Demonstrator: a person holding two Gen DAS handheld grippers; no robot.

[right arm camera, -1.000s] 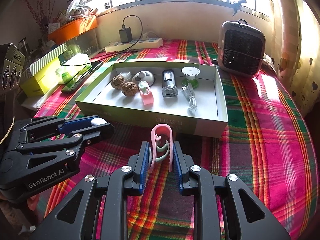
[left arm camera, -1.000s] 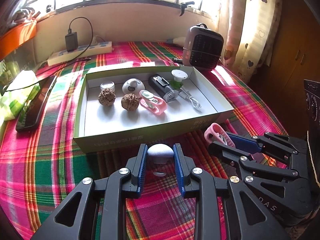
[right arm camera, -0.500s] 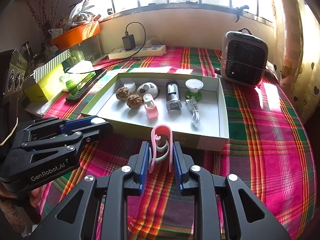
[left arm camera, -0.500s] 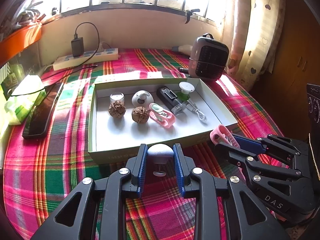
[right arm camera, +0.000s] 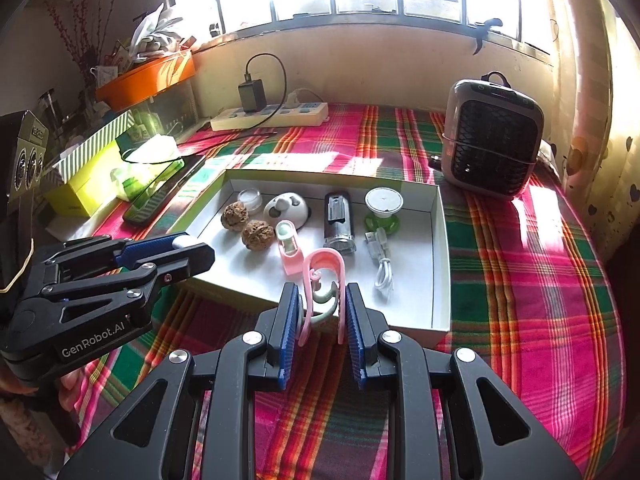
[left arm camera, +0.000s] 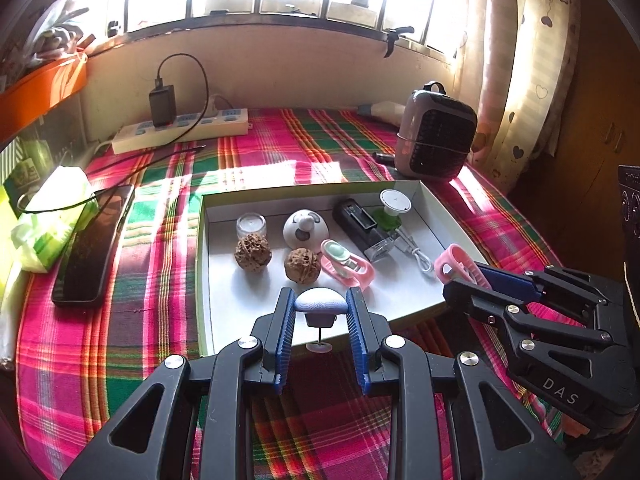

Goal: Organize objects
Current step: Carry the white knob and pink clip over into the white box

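Sunlit window fills the top of both views; plaid cloth covers the worktop.

Shallow white box sits mid-frame in the left wrist view, near edge just past the left tongs. Inside, back row left to right: small clear jar, white round gadget, black charger, white disc on green base. Front row: two walnuts, pink clip, white cable.

Left tongs: closed on a small grey-white mushroom-shaped knob, pads pressing both sides of the cap, thin stem and foot hanging below. Held at lower centre, over the box's near edge.

Right tongs: closed on a second pink clip, looped end pointing up and away, pale green hook inside it. Held at lower centre of the right wrist view, over the box's near edge.

Outside the box: heater upper right, power strip with plugged adapter at the back wall, phone and green packet at left.
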